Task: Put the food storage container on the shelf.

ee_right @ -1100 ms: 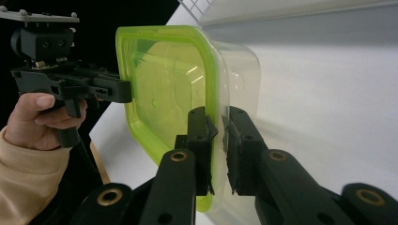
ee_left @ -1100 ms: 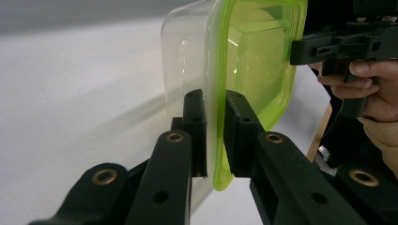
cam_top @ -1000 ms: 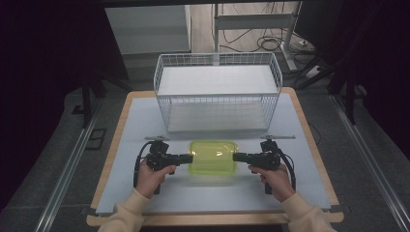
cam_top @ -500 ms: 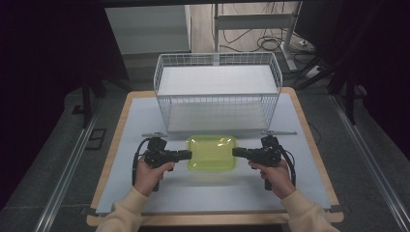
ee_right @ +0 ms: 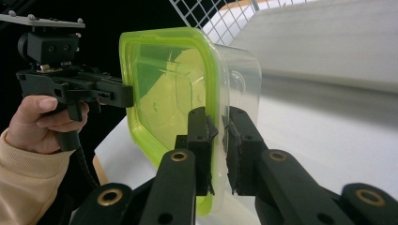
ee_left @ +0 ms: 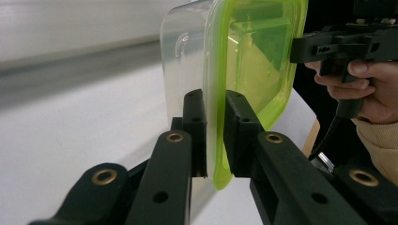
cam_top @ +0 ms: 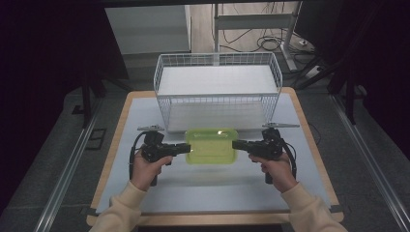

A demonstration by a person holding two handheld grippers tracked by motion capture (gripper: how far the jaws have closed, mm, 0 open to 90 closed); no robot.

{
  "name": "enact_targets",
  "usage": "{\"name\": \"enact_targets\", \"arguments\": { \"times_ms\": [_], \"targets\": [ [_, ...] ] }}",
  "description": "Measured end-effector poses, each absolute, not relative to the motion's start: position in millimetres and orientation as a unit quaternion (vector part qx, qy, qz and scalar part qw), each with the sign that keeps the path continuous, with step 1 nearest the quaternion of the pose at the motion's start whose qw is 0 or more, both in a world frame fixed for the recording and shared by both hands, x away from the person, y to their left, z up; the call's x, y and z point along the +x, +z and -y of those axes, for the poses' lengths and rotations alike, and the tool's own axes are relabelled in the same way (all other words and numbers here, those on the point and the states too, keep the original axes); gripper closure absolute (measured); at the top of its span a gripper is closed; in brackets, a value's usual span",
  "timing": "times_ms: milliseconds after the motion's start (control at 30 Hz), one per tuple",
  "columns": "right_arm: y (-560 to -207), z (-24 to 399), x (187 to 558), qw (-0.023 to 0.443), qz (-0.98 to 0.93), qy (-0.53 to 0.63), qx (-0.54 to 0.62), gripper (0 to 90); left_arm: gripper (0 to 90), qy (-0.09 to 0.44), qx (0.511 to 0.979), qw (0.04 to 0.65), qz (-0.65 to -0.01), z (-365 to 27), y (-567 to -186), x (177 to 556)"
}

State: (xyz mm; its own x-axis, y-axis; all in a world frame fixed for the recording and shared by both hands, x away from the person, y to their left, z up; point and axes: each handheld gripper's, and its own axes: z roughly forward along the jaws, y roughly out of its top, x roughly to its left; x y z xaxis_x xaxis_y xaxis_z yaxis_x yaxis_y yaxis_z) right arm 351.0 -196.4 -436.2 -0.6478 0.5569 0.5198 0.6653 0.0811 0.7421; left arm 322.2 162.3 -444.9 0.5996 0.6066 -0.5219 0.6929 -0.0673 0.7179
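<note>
So both grippers are pinching the lime-green lidded container (cam_top: 211, 145) by the lid rim at opposite short ends: the left gripper (cam_top: 186, 148) has its jaws clamped on the rim at one end, and the right gripper (cam_top: 235, 144) is clamped on the other. The container looks to be held a bit above the worktop (cam_top: 145, 108), around the middle and just in front of the white wire basket (cam_top: 217, 92) at the far edge.

My take on doing this bit well: the grip is only on a thin lip, so both hands should rise at the same rate and keep the lid level. If one side gets ahead, the rim could twist out of the jaws. Clear the basket's front wall fully before heading over it.
</note>
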Motion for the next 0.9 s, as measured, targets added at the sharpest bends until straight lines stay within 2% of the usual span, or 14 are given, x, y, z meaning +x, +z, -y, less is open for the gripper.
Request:
{"name": "enact_targets", "arguments": {
  "times_ms": [400, 900],
  "targets": [
    [-398.1, 194.4, 360.7, 0.029, 0.736, -0.539, -0.408, 81.2, 81.0, -0.026, 0.726, 0.530, -0.438, -162.9, -412.3, 332.7],
    [-369.4, 191.0, 374.0, 0.015, 0.734, -0.548, -0.401, 81.1, 81.0, -0.005, 0.727, 0.533, -0.433, -163.8, -379.7, 346.1]
  ]
}}
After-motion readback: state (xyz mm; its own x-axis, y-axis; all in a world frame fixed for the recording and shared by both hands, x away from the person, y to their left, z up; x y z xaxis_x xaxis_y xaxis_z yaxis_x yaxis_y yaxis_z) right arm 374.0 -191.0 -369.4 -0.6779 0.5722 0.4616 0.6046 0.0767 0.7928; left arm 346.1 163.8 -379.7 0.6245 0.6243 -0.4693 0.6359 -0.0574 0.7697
